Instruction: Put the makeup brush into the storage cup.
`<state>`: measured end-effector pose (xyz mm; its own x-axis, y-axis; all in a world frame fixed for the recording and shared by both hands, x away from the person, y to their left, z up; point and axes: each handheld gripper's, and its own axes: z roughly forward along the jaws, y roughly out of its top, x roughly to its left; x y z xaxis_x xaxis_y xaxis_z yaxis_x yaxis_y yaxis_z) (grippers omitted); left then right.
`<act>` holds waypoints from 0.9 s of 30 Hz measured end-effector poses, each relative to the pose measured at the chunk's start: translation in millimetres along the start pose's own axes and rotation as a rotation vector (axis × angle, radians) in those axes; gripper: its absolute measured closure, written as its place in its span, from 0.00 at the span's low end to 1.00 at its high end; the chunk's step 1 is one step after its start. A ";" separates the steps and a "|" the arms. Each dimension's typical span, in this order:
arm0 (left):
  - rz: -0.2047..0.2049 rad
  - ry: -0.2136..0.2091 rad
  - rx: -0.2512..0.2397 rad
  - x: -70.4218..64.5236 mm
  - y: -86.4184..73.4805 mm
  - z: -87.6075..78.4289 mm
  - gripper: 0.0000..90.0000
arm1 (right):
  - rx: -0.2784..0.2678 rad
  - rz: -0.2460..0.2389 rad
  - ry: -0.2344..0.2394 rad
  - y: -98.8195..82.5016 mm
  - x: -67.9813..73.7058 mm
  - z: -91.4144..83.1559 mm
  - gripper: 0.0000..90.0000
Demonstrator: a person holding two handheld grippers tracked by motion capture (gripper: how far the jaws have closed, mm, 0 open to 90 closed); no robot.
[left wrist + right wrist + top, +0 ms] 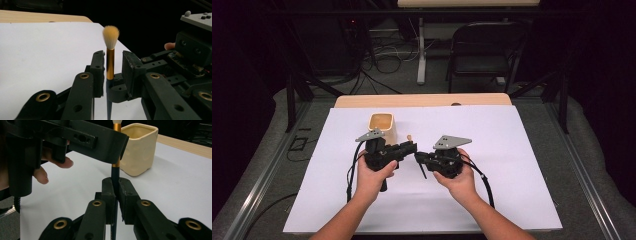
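Mid-table, the right hand-held gripper [115, 192] is clamped on a makeup brush's [110, 62] dark handle while the left hand-held gripper [112, 66] brackets its gold ferrule, jaws apart. A handover looks underway; next, seemingly, the cream cup [382, 125] near the table's far edge.

A makeup brush [110, 62] with pale yellow bristles, gold collar and dark handle stands upright. A cream square cup [383, 126] sits behind it.

Bare forearms, no sleeves; each hand-held gripper, left [411, 148] and right [418, 156], is black with brass-ringed jaw pivots, grey three-cornered top plate, black trailing cable.
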<state>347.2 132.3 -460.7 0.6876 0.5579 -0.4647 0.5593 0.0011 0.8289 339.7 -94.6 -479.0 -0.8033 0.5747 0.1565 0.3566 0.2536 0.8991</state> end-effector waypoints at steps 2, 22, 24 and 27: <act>-0.007 -0.001 0.000 0.4 0.1 -0.2 0.81 | -0.001 0.004 -0.001 -0.6 0.4 0.6 0.92; -0.032 0.002 0.002 1.8 -0.8 -0.7 0.89 | -0.002 0.007 0.001 -2.3 0.6 1.6 0.92; -0.034 0.003 0.001 2.1 -0.8 -0.9 0.91 | -0.002 0.009 0.002 -2.3 0.6 1.7 0.92; -0.040 0.004 -0.001 2.4 -0.9 -1.1 0.91 | -0.002 0.007 0.001 -2.0 0.6 1.8 0.92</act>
<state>347.8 134.5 -462.2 0.6631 0.5604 -0.4962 0.5858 0.0242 0.8101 339.3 -93.4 -481.4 -0.8016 0.5753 0.1630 0.3609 0.2482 0.8990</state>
